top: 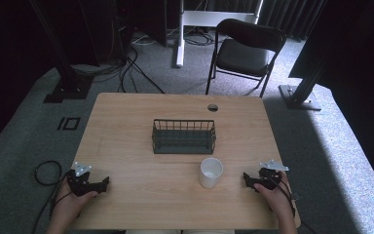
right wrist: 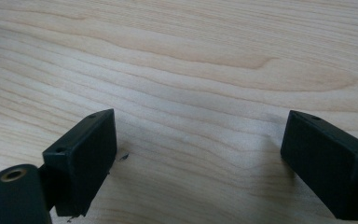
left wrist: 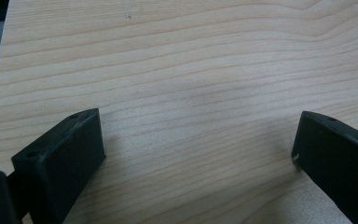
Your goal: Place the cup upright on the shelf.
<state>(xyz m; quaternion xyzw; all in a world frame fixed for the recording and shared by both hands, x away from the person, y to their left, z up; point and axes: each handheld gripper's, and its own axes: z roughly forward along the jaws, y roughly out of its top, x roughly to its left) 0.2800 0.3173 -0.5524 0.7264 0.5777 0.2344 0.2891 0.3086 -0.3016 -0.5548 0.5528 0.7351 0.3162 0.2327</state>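
Wooden table [top: 141, 112] is carrying a wire basket [top: 183, 137] at centre, a white cup [top: 211, 172] just in front of it, toward the right. Left gripper [top: 103, 183] and right gripper [top: 247, 178] are resting on the near edge, both sitting spread wide, nothing between them.

Dim, soft, daylight from right.

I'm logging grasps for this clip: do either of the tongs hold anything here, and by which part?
Nothing is held. The left tongs and right tongs stand open over bare table; the cup stands untouched.
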